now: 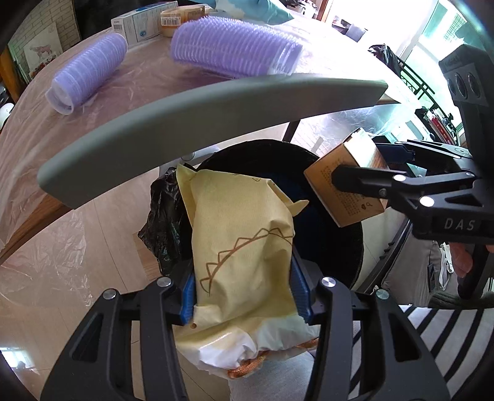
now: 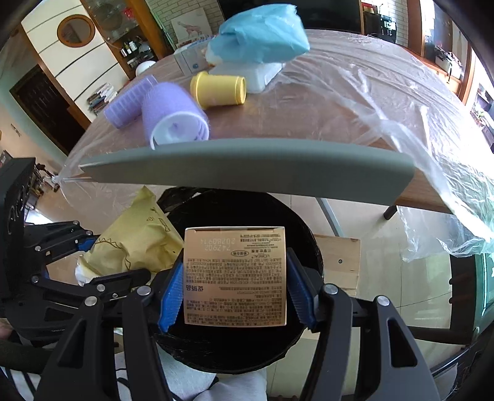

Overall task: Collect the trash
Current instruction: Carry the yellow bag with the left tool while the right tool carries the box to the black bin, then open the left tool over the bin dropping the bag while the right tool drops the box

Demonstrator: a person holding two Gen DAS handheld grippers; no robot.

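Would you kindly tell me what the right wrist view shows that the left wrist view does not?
Only the right wrist view shows the yellow canister lying on the table and the gold box's printed face. Only the left wrist view shows the barcoded boxes at the table's far edge. Both share the black bin, the yellow bag, the purple cup stacks and both hand-held grippers, left and right.

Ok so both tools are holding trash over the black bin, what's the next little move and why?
Probably open the right tool and let the gold box drop. Seen from the right wrist, the box hangs squarely over the open mouth of the black bin, clamped between the blue pads. The yellow bag in the left tool sits nearer the bin's rim, so it may need shifting inward first.
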